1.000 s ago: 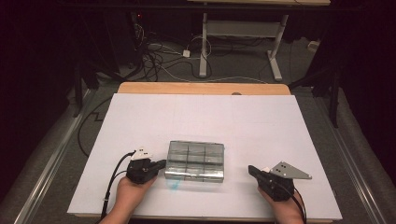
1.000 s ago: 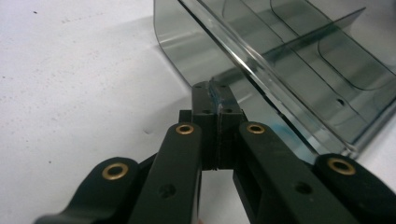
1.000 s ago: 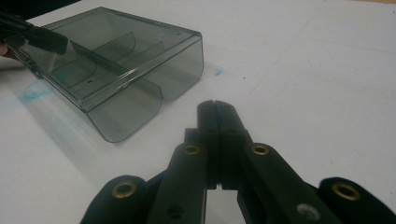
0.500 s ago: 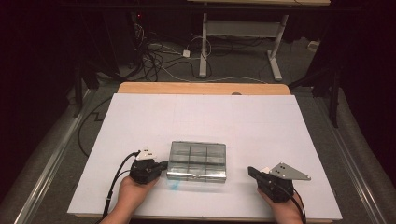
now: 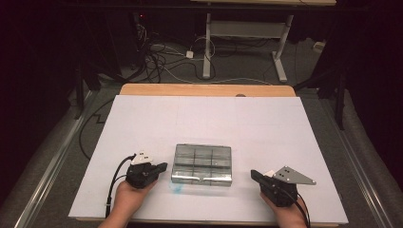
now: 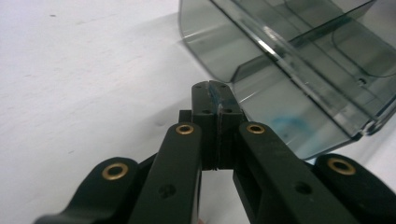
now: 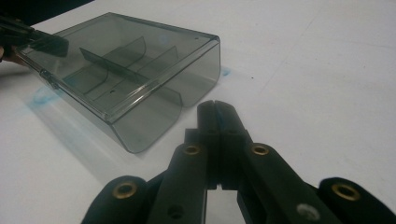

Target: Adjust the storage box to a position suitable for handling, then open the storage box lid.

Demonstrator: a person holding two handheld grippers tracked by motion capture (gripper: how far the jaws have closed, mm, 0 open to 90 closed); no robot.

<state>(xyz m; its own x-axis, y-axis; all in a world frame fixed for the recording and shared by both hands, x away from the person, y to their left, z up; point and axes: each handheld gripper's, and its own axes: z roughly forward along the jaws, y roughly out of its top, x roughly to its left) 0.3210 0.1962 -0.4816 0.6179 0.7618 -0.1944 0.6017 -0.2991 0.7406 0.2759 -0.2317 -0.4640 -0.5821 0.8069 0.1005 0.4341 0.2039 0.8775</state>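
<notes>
Working the clear compartment box (image 5: 203, 164) at the near middle of the white table sheet (image 5: 142, 118), lid down, dividers showing through the smoky plastic. My left gripper (image 5: 159, 168) sits at the box's left end, jaws pressed together with nothing between them, tip close against the near-left corner; in the left gripper view (image 6: 215, 91) I can't tell if it actually touches the wall. My right gripper (image 5: 254, 174) waits apart from the box's right end, jaws likewise together and empty, pointed at the corner.

Judgement: step in hand looks like getting the lid open or steadying the box. Notes to self:
- Find the latch edge on the near long side before pushing.
- Brace one end with a closed tip so the light box doesn't skate on the sheet.
- Keep force low; thin plastic, slick surface.
- Blue smudge (image 5: 177, 189) near the front corner — ignore.
</notes>
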